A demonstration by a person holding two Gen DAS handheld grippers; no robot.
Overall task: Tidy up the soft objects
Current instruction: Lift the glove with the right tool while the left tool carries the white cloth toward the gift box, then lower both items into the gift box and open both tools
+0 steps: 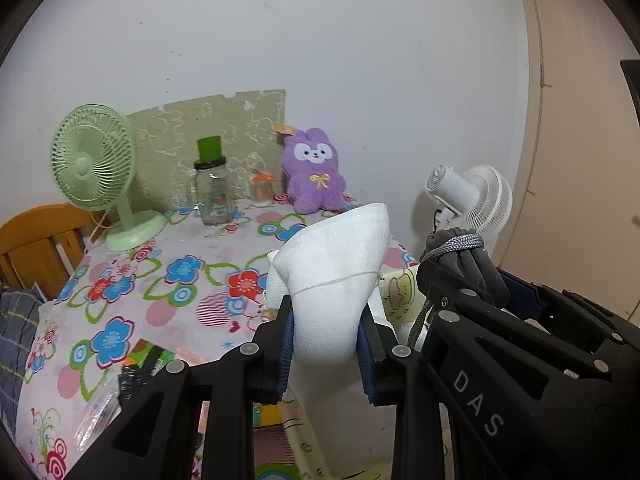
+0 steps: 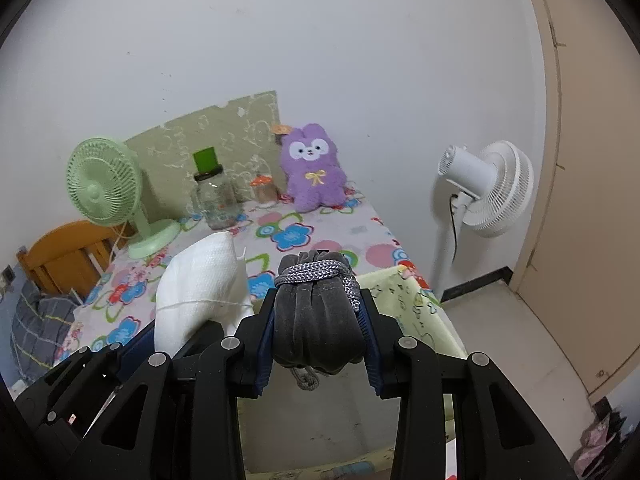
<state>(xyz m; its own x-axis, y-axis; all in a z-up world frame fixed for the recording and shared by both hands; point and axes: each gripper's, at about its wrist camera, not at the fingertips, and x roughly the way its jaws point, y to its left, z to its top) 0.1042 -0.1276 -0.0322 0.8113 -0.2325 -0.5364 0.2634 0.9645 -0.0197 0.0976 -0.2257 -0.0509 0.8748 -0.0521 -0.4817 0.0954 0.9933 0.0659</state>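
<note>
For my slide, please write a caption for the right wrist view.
Right claw grips a grey drawstring pouch above the floral table, beside the left claw's white cloth bundle.

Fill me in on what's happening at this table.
A person holds a gripper in each hand, both raised over the flowered table. The left gripper is shut on a white cloth; the right gripper is shut on a gray drawstring pouch. At the back stand a purple plush, a jar and a green fan.
</note>
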